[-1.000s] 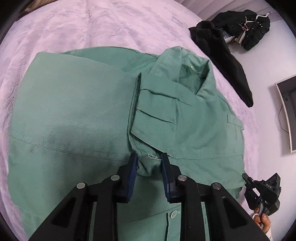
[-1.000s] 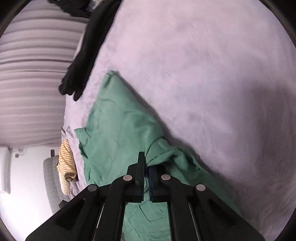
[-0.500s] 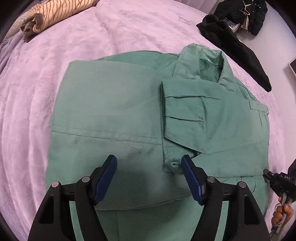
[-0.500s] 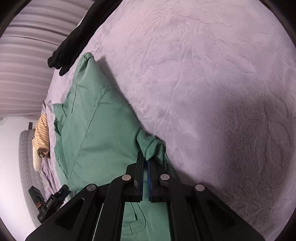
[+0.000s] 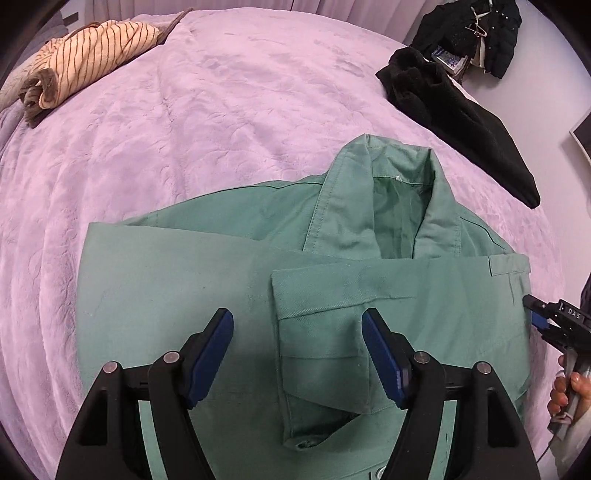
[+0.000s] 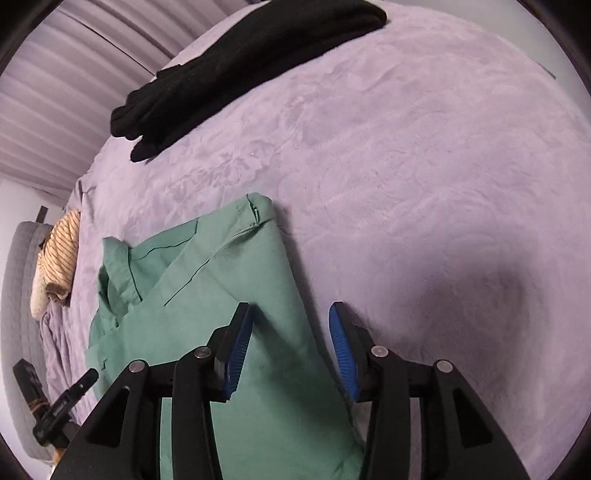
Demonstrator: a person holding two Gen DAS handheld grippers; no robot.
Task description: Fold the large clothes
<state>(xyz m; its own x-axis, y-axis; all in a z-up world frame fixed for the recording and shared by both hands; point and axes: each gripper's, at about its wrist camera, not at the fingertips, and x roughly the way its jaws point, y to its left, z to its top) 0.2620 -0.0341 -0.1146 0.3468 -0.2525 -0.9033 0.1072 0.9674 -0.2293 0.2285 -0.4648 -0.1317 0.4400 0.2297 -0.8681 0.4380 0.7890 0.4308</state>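
Note:
A large green jacket (image 5: 369, 295) lies on the lilac bed cover, collar up toward the far side, with both sleeves folded across its front. My left gripper (image 5: 297, 350) hovers open above the folded sleeve cuff, with nothing held between its blue pads. From the right wrist view the jacket (image 6: 229, 295) shows its right folded edge. My right gripper (image 6: 290, 350) hangs over that edge with its jaws opening; the cloth lies beneath them and neither pad presses on it. The right gripper (image 5: 535, 317) also shows at the jacket's right side in the left wrist view.
A black garment (image 5: 461, 118) lies at the bed's far right, more dark clothes (image 5: 476, 29) with a hanger behind it. A striped tan garment (image 5: 81, 62) sits at the far left. Lilac bed cover (image 6: 424, 166) spreads wide to the right of the jacket.
Both grippers let go of the green cloth and opened. The left one released the sleeve cuff and drew back; the right one released the bunched edge, which now lies flat.

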